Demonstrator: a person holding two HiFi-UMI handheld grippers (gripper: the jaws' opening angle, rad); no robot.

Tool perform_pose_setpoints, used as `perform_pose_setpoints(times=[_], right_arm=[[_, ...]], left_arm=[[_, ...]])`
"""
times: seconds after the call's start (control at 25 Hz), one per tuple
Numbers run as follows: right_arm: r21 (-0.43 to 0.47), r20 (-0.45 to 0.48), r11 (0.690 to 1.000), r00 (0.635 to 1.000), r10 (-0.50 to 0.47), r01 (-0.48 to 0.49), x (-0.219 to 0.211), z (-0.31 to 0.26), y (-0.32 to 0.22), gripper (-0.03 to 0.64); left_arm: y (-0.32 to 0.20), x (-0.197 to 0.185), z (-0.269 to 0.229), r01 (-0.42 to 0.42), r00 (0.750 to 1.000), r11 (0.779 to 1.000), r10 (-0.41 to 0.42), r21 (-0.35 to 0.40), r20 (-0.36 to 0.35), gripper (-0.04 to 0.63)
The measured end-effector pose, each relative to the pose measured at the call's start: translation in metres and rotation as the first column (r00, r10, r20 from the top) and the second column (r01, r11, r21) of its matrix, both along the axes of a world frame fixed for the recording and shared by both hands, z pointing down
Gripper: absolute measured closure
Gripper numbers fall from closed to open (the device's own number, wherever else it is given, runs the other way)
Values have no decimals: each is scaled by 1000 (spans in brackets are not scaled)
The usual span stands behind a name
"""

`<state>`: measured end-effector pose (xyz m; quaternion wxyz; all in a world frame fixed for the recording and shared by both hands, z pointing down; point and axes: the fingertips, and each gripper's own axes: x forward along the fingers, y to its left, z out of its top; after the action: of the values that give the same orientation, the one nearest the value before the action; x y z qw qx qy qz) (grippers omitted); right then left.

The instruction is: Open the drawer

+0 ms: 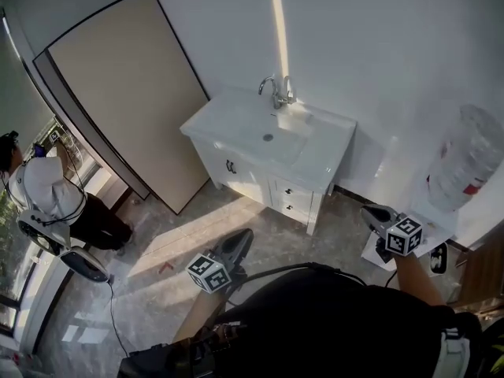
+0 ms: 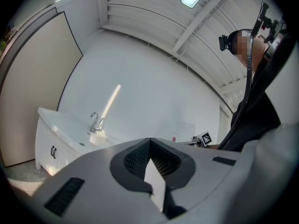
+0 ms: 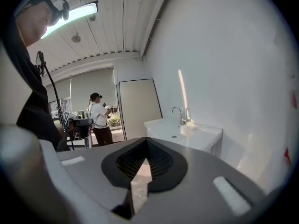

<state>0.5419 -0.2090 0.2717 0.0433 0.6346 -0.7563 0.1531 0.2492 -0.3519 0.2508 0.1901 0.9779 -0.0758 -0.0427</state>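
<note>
A white vanity cabinet (image 1: pixel 236 176) with a sink and a chrome faucet (image 1: pixel 277 91) stands against the far wall. Its two small drawers (image 1: pixel 291 198), each with a dark knob, sit shut at its right end, beside a door with a dark handle (image 1: pixel 231 166). My left gripper (image 1: pixel 239 241) is in the air over the floor, well short of the cabinet, jaws together and empty. My right gripper (image 1: pixel 376 213) hovers to the right of the cabinet, also shut and empty. The left gripper view shows the cabinet (image 2: pixel 51 148) far ahead beyond the jaws (image 2: pixel 150 141). The right gripper view shows the cabinet (image 3: pixel 187 133) beyond its jaws (image 3: pixel 147 140).
A large beige panel (image 1: pixel 126 93) leans on the wall left of the cabinet. A person (image 1: pixel 47 195) stands at the far left by a device on the floor (image 1: pixel 79 262) with a cable. A big water bottle (image 1: pixel 468 160) stands at the right, and white paper (image 1: pixel 376 254) lies below it.
</note>
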Motion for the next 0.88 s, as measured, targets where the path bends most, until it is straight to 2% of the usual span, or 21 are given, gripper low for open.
perform_pose_setpoints(times=[0.24,0.36,0.6,0.88], right_arm=[[12,-10,997,997,-79,79,74,-7,-28,615],[14,-5,996,996,-92,92,103,-3,-35,617],[10,4,995,995,-98,98,134,0,-55,615],[-5,7,999,999,-47,47,137,5,-98,615]], left_arm=[[1,83,-8,27,1000,1000,-26,9,-4,595],[0,109,-4,41,999,999,-41,15,12,595],[-17,132,-1,66,998,998,-66,-1,17,595],[-73,134,10,41,999,999,-41,-20,4,595]])
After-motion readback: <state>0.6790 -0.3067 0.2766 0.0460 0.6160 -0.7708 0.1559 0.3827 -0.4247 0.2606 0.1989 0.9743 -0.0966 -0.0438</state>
